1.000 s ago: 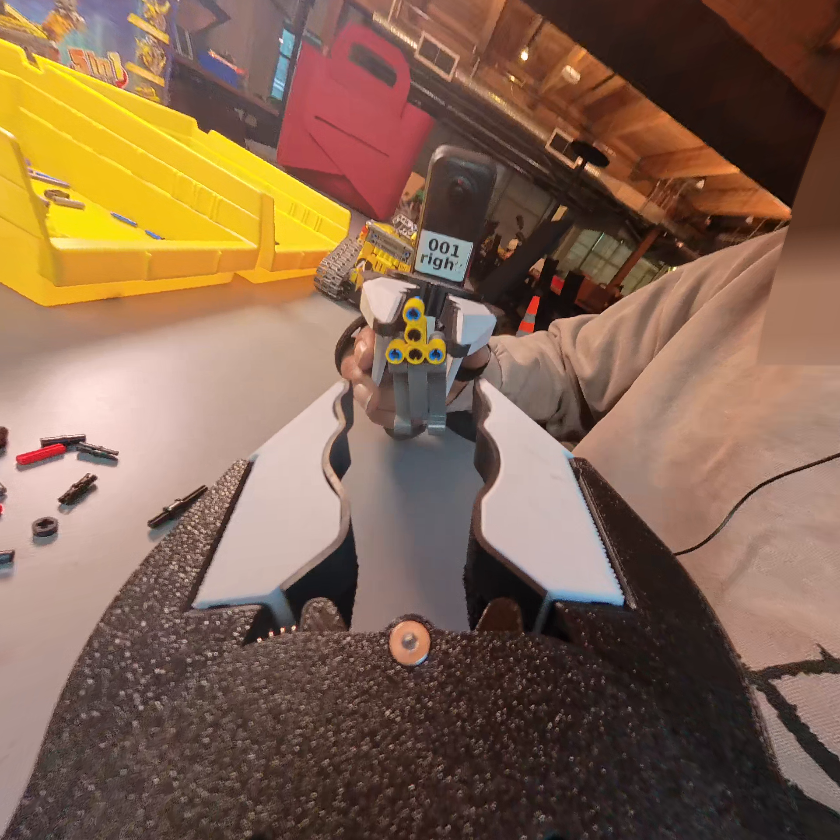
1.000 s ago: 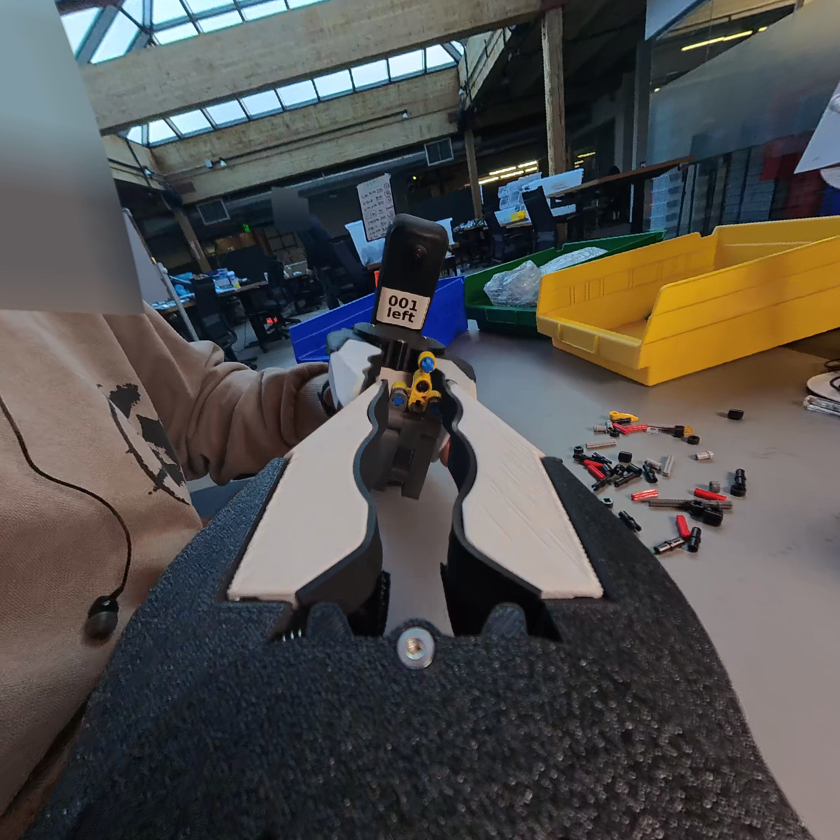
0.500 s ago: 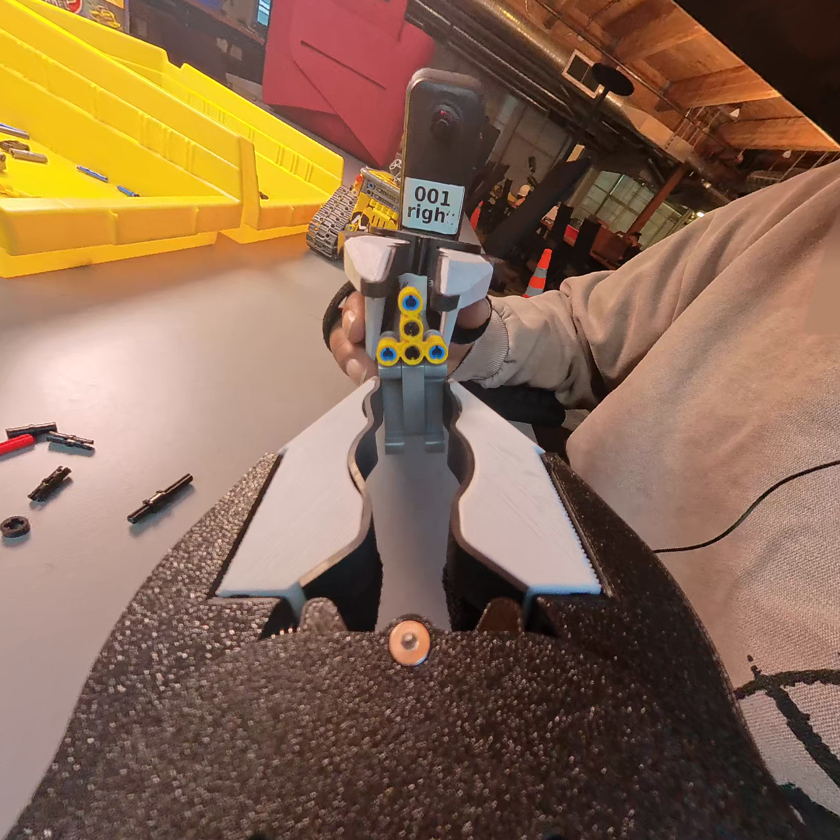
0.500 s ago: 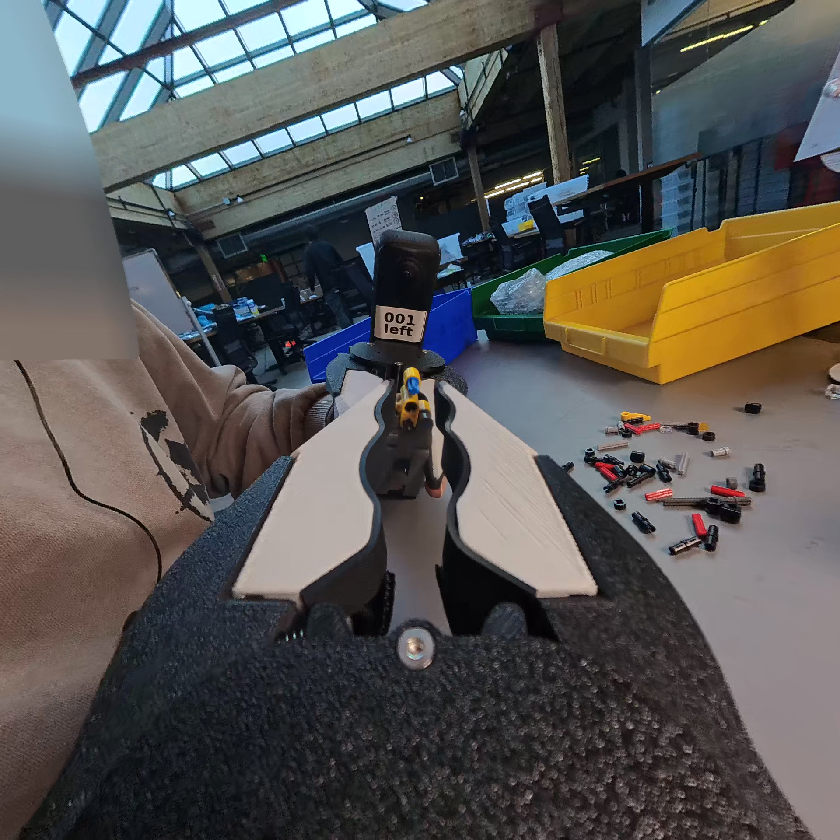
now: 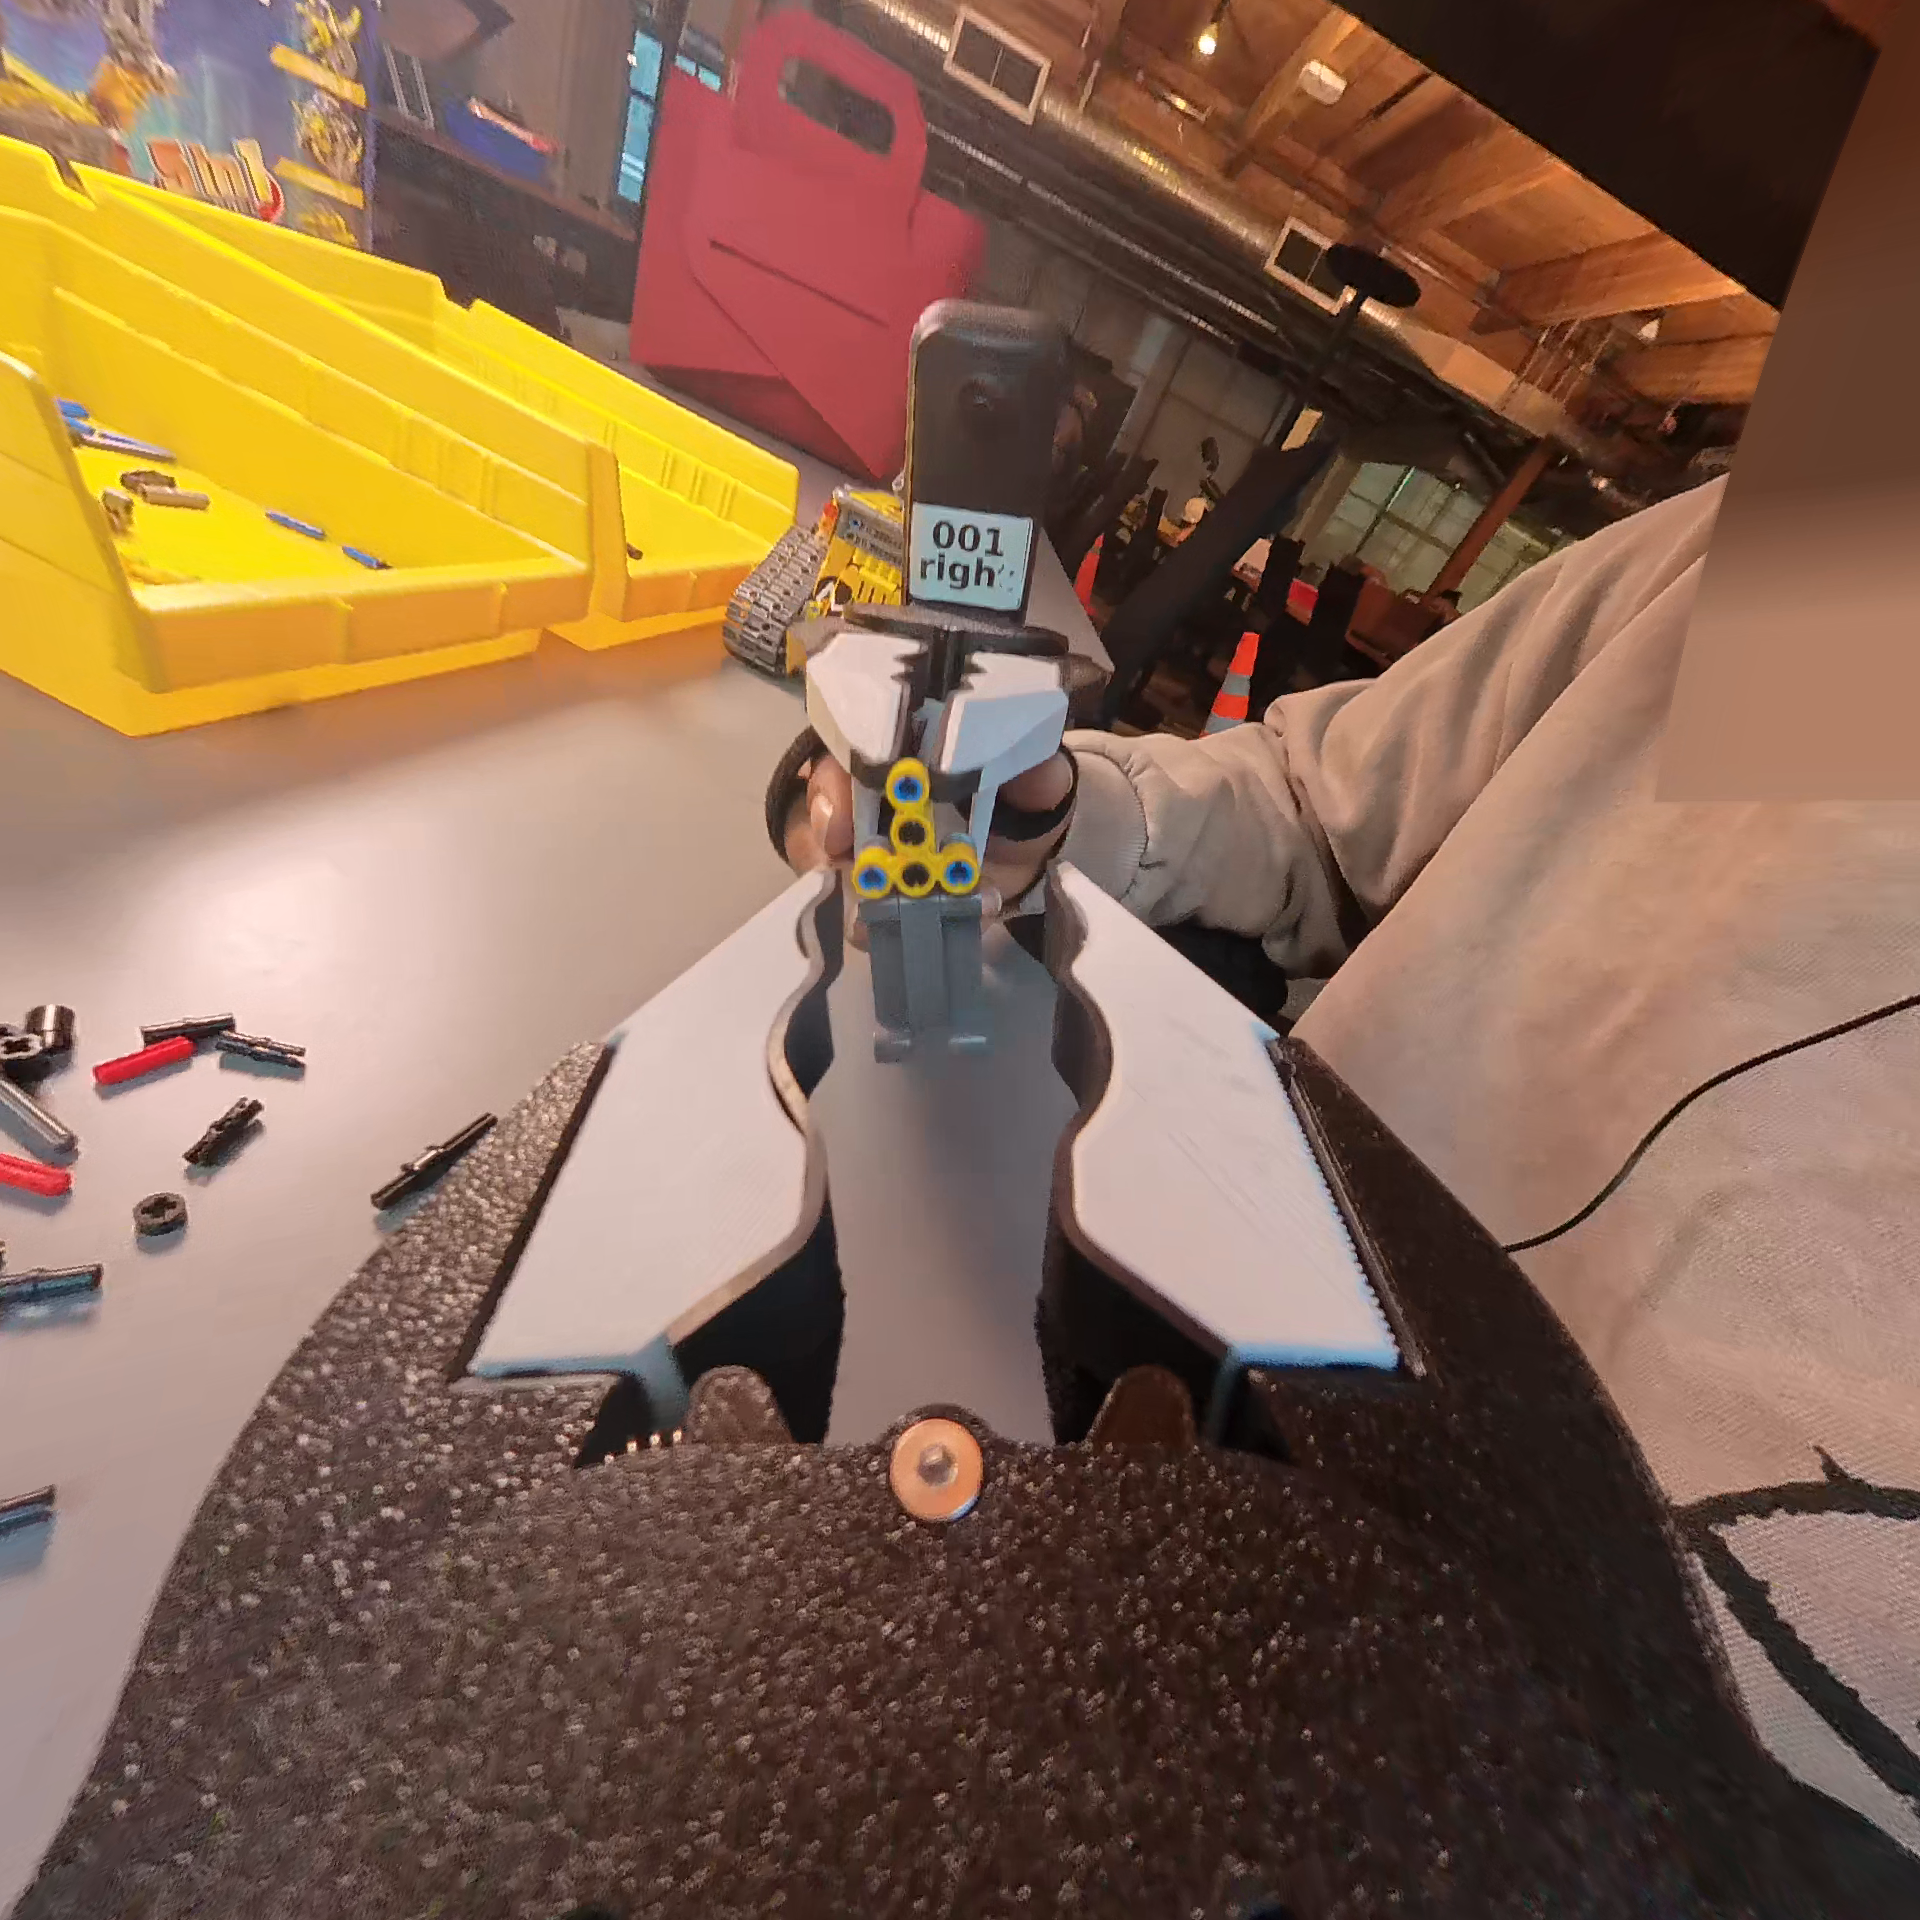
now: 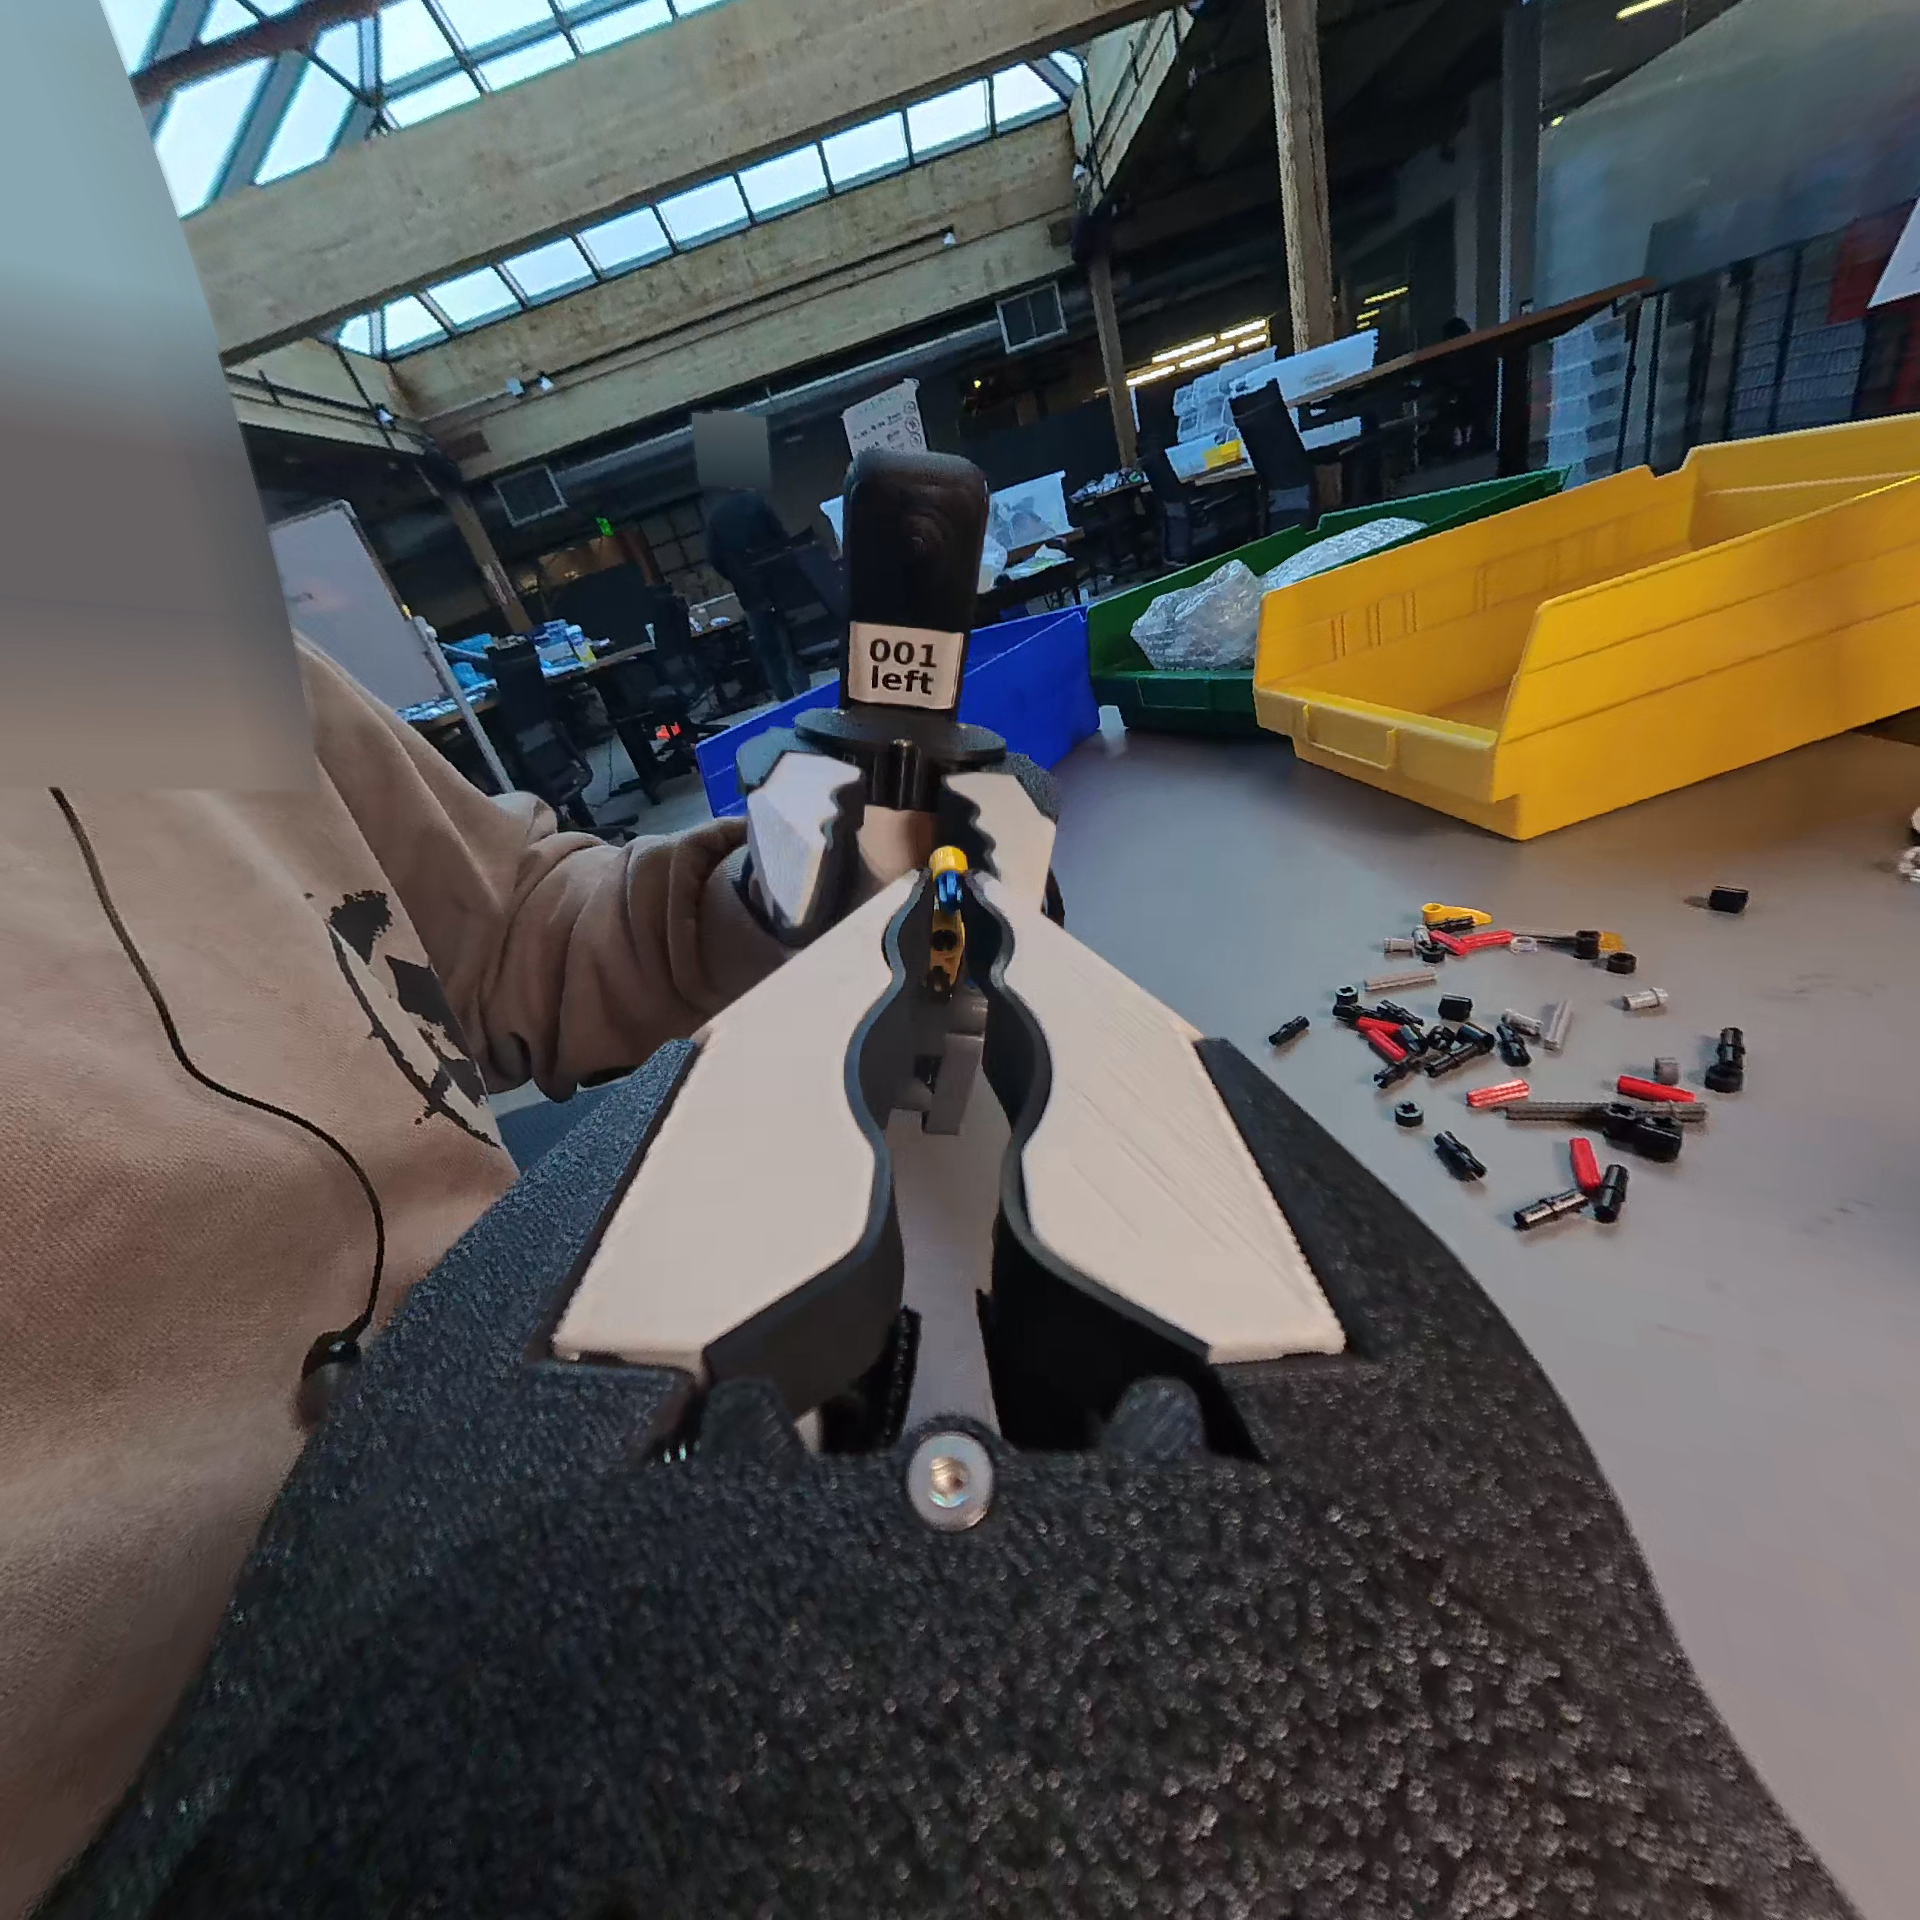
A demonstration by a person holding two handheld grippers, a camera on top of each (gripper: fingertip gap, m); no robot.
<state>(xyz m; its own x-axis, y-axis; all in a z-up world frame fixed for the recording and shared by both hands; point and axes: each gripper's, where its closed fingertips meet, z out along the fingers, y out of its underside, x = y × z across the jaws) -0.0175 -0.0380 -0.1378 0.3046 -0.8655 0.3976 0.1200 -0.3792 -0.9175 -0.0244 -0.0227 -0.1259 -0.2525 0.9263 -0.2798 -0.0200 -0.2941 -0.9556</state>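
My right gripper (image 6: 945, 902) is shut on a small assembly (image 6: 943, 935): a yellow T-shaped beam with blue pins on top of a grey block. My left gripper (image 5: 935, 894) faces it head-on, open and empty. The grey block's lower end (image 5: 925, 987) hangs between the left fingertips without touching them. In the left wrist view the right gripper (image 5: 914, 805) pinches the beam's upper arm. In the right wrist view the left gripper (image 6: 904, 831) shows just behind the assembly with its fingers spread. Both are held above the grey table (image 5: 364, 883).
Loose black, red and grey pins (image 6: 1507, 1049) lie scattered on the table; they also show in the left wrist view (image 5: 156, 1101). Yellow bins (image 5: 312, 499), a red carrier (image 5: 790, 239) and a yellow tracked toy vehicle (image 5: 800, 592) stand behind. Blue (image 6: 1018, 686) and green bins (image 6: 1195, 665) are farther off. My two grippers' fingertips are within a few centimetres of each other.
The left fingers narrowed around the grey block half a second ago and have now spread wide again. The right fingers have closed tighter on the assembly.
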